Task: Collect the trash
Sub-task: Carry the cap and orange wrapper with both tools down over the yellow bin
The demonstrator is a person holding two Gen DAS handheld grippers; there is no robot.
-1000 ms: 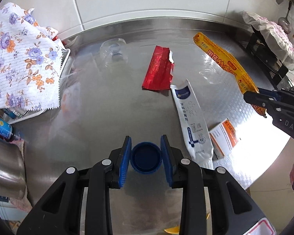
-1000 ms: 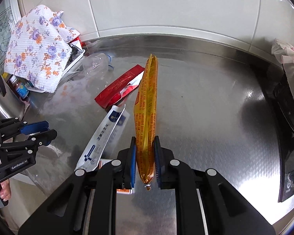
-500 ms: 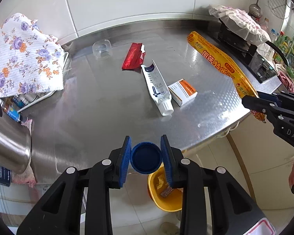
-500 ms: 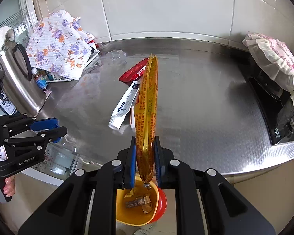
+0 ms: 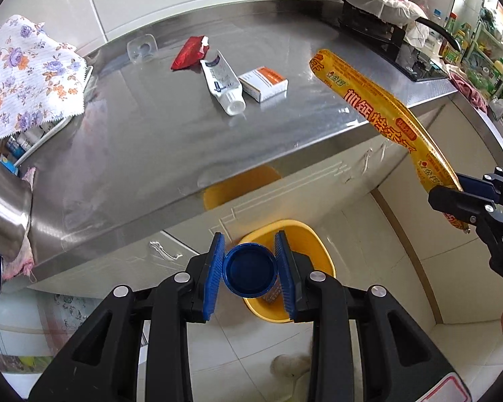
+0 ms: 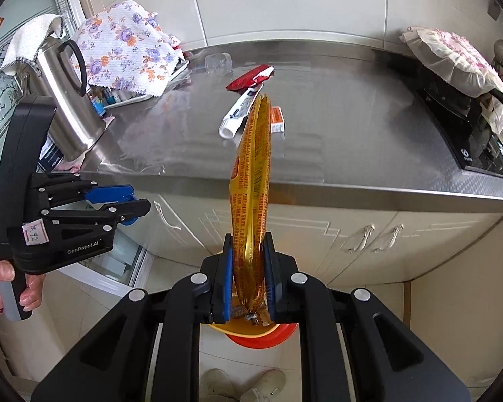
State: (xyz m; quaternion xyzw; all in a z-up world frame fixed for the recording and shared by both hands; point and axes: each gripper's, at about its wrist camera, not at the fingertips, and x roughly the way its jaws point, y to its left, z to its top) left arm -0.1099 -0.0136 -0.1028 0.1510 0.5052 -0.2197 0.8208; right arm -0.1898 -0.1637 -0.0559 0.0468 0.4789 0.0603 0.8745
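— Where do things stand with you?

— Both my hands are off the edge of the steel surface (image 5: 157,140) and out over the floor. My right gripper (image 6: 248,278) has its jaws clenched on the tail end of the long yellow sausage wrapper (image 6: 253,181), which sticks up and forward like a flag. My left gripper (image 5: 249,274) has its jaws clamped on the sides of the blue bottle cap (image 5: 250,270), open face toward the camera. The yellow bin (image 5: 313,244) sits on the floor tiles right under the left jaws, and in the right wrist view only its rim peeks out beneath the wrapper's knot.

— How do you drop them cleanly?

— Big thing first, I'd say. The wrapper is long and floppy, so I'd tip it nose-down over the bin's mouth before letting go (otherwise it could drape over the rim). The cap is small and round and will bounce or roll, so I'd bring it low and central before I release it.

— And what is the count?

— Largest to smallest: one bin, one sausage wrapper in hand, then on the surface one toothpaste tube (image 5: 222,82), one red wrapper (image 5: 187,53), one small carton (image 5: 264,83), one clear plastic cup (image 5: 141,47), and one blue cap in hand. Four pieces left to fetch.
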